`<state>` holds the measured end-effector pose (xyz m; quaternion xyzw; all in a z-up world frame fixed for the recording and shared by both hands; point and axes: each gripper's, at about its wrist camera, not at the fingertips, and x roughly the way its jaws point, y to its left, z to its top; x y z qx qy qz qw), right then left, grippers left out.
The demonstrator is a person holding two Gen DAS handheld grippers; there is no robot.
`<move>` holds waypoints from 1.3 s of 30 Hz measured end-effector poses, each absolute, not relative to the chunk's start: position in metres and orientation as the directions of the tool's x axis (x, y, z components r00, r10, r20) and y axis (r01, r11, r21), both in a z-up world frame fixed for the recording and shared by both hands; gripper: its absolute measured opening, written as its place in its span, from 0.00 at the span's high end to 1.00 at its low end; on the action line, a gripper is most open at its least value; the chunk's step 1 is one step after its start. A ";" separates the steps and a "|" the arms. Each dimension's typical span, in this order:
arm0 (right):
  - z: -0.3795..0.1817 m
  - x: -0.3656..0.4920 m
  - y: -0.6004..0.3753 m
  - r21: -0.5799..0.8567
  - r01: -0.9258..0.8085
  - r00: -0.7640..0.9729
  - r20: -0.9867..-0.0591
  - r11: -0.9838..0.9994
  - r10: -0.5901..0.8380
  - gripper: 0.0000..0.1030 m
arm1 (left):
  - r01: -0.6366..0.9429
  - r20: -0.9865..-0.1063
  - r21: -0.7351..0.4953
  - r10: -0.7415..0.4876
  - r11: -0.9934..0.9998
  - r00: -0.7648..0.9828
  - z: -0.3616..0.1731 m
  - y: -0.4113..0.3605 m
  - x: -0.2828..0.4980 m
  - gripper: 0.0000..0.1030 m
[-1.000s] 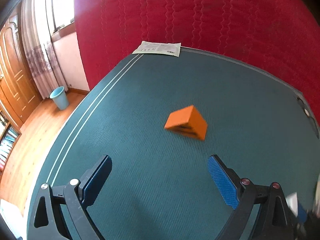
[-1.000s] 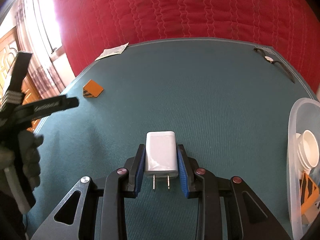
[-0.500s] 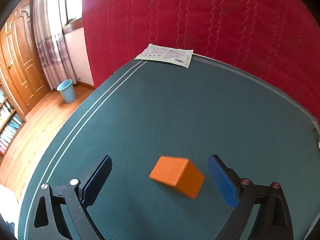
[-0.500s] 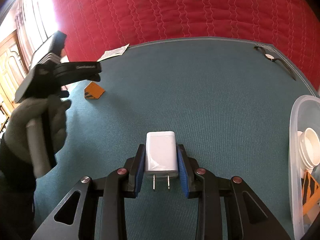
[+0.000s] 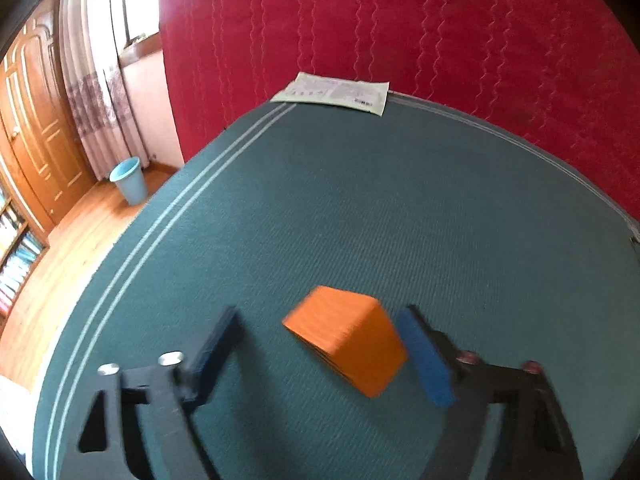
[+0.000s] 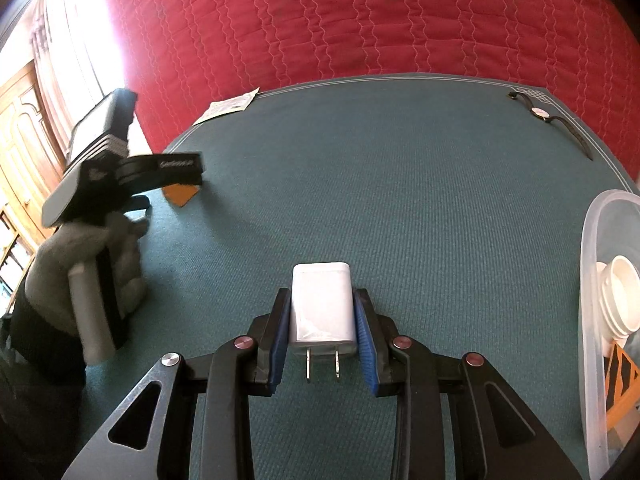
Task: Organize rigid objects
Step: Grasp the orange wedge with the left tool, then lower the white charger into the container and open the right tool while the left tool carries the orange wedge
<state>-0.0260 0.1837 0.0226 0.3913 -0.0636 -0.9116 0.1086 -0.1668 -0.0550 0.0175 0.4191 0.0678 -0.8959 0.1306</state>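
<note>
An orange block [image 5: 344, 338] lies on the green mat [image 5: 360, 208], inside my left gripper [image 5: 318, 314]. Its jaws are closing. The blue right pad [image 5: 424, 356] is at the block's right edge, while a gap still separates the left pad [image 5: 216, 344] from it. In the right wrist view a gloved hand [image 6: 92, 256] holds that gripper over the block [image 6: 182, 196], which is partly hidden. My right gripper [image 6: 323, 293] is shut on a white charger plug [image 6: 322, 308], prongs pointing back toward the camera.
A clear plastic tub [image 6: 592, 264] at the right edge holds white cups [image 6: 620, 292] and an orange-and-black block [image 6: 620, 384]. A wristwatch [image 6: 548, 116] lies at the far right corner and a paper packet [image 5: 336, 92] at the far edge. A red quilt hangs behind. The mat's left edge drops to the floor, where a blue bin [image 5: 130, 180] stands.
The left gripper came forward and down over the orange block, which now sits between its jaws, and the jaws have narrowed. The right gripper kept still with the charger.
</note>
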 end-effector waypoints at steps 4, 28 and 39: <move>0.023 -0.026 0.183 0.201 0.149 -0.670 -0.699 -0.968 -0.248 0.69 | 0.262 -0.751 -0.038 -0.145 -0.964 -0.644 0.019 -0.060 -0.158 0.48; 0.022 -0.024 0.182 0.202 0.147 -0.672 -0.698 -0.968 -0.248 0.69 | 0.004 -0.661 -0.171 0.112 -0.985 -0.742 0.044 -0.016 -0.095 0.67; 0.029 -0.019 0.191 0.206 0.107 -0.714 -0.665 -0.973 -0.219 0.69 | -0.069 -0.672 -0.154 0.156 -0.986 -0.724 0.038 0.018 -0.081 0.67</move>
